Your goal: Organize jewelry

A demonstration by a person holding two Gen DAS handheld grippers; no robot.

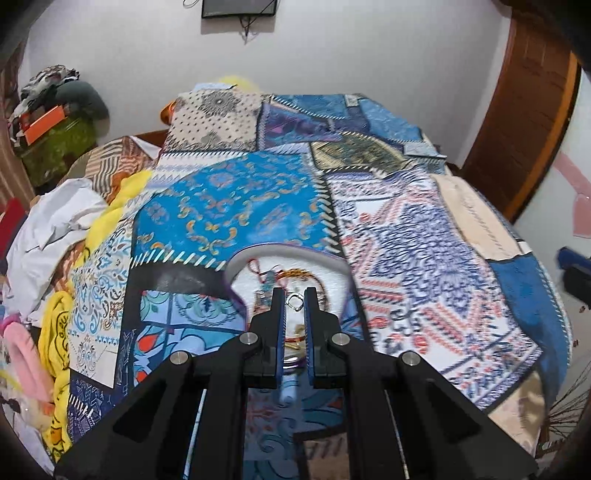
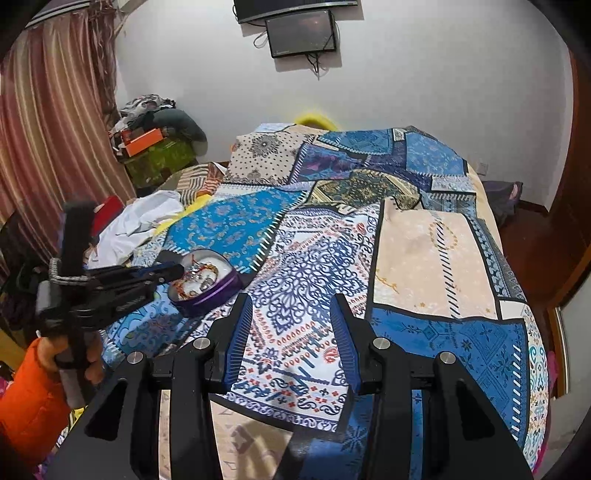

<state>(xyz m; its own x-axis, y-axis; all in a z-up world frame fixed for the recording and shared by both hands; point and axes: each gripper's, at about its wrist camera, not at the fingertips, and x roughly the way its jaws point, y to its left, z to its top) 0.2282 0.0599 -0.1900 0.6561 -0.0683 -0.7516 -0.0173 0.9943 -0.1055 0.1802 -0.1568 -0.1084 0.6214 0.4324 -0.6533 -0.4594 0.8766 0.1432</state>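
Note:
A heart-shaped box (image 1: 291,254) with a purple rim and white lining lies on the patchwork bedspread, holding bracelets, cords and small metal pieces. It also shows in the right wrist view (image 2: 218,291). My left gripper (image 1: 294,301) hangs just above the box's contents, its jaws narrowed around a small silver ring (image 1: 294,302). In the right wrist view the left gripper (image 2: 177,271) reaches over the box from the left. My right gripper (image 2: 291,306) is open and empty over the bedspread, to the right of the box.
The patchwork bedspread (image 2: 406,258) covers the bed. Loose clothes (image 1: 55,221) are piled on the left side. A curtain (image 2: 55,129), a stacked pile of things (image 2: 155,147) and a wall screen (image 2: 301,33) stand beyond. A wooden door (image 1: 524,122) is on the right.

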